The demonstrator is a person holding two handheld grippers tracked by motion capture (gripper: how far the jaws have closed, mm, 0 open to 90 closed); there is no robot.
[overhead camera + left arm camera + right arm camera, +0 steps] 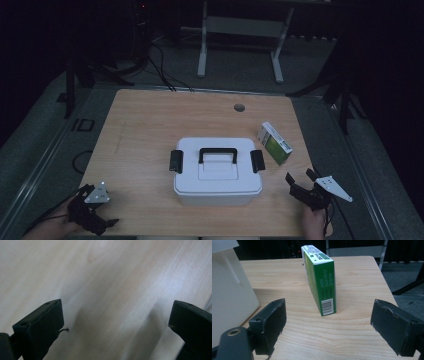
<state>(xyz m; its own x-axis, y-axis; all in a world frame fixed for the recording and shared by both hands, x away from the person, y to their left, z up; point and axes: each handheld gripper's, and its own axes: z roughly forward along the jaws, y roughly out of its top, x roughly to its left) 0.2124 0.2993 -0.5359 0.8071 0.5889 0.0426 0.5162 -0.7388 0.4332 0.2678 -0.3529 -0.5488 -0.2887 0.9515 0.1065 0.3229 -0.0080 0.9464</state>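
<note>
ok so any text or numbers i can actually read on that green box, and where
"2024/05/17": end face of the green box, middle printed line.
"2026/04": line to its right, less sure.
Third printed line beside them: too blurred.
Barcode below the dates: digits too small.
White top face print: unreadable.
White storage box: no text visible.

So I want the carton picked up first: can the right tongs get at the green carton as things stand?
Probably yes. The right tongs are open and face the green carton, which stands upright with bare table between them; the white box sits off to one side.
</note>
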